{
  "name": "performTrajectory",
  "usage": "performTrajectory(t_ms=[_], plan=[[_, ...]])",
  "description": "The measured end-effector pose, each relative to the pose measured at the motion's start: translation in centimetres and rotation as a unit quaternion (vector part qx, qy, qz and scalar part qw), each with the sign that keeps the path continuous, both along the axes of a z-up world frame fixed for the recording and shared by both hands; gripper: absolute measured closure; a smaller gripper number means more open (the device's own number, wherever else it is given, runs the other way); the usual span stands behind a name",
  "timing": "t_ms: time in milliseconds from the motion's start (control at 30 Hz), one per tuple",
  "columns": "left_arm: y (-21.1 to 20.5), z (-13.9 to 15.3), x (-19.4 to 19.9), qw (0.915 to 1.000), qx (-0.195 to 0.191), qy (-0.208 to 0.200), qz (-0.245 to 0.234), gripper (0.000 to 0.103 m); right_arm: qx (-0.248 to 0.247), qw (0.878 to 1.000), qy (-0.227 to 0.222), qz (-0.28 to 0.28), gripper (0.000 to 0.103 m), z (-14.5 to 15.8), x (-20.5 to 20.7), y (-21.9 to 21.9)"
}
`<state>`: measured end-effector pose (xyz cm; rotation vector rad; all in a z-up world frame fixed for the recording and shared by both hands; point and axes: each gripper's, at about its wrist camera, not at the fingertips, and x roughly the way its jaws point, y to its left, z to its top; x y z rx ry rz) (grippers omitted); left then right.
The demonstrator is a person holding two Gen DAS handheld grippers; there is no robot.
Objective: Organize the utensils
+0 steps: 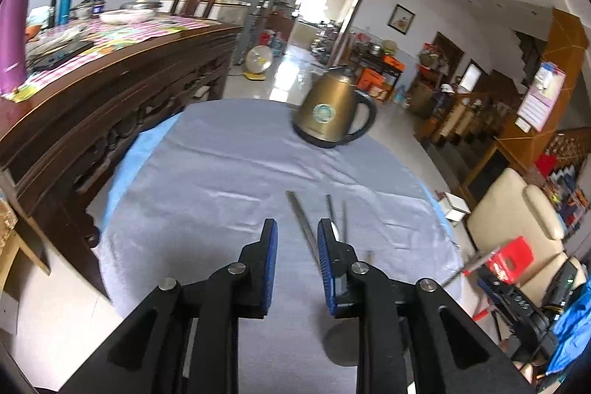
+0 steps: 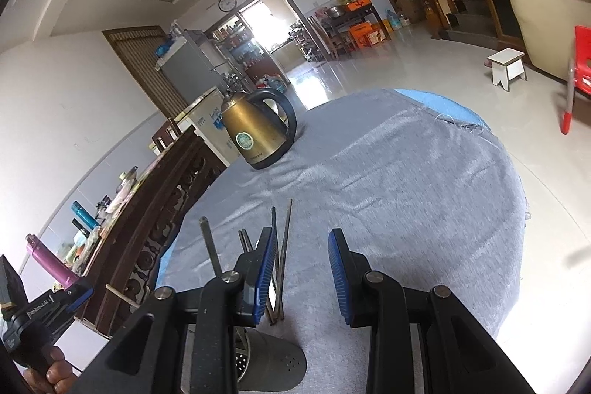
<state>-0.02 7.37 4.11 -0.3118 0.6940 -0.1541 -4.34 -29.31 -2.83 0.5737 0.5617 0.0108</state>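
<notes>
A perforated metal holder [image 2: 269, 362] stands on the grey cloth right under my right gripper [image 2: 303, 257]. Chopsticks [image 2: 282, 246] and metal utensil handles [image 2: 210, 246] stick up out of it. The right gripper is open, with nothing between its blue pads; the chopsticks rise just beside its left finger [image 2: 267, 253]. In the left wrist view the left gripper [image 1: 297, 246] is open. A flat metal handle [image 1: 299, 220] runs up through its gap close to the right pad [image 1: 325, 246], unpressed. Chopsticks [image 1: 337, 216] show beyond that pad.
A brass-coloured kettle [image 1: 332, 113] stands at the far side of the round table [image 1: 221, 172]. A dark carved sideboard [image 1: 110, 91] runs along the left. A cream armchair [image 1: 517, 209] and red chair [image 1: 511, 259] are off to the right. A hand [image 2: 48, 372] shows at bottom left.
</notes>
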Motion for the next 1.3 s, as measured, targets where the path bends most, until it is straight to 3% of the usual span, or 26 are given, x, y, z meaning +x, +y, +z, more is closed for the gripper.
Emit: performTrajectory(t_ms=[100, 467, 733, 1300], plan=[[0.9, -1.4, 0.1, 0.9996, 0.014, 0.013, 0.02, 0.065, -0.004, 1.0, 0.007, 0.001, 0.071, -0.3, 0.1, 0.1], [1.5, -6.8, 0.0, 0.994, 0.073, 0.07, 0.042, 0.061, -0.023, 0.999, 0.038, 0.0, 0.071, -1.9, -0.9, 0.1], [0.3, -4.4, -2.4, 0.9916, 0.118, 0.025, 0.046, 0.049, -0.031, 0.999, 0.043, -0.003, 0.071, -1.8, -2.5, -0.1], [0.0, -0.7, -5.1, 0.9804, 0.174, -0.038, 0.084, 0.042, -0.054, 0.998, 0.033, 0.028, 0.071, -0.3, -4.0, 2.5]])
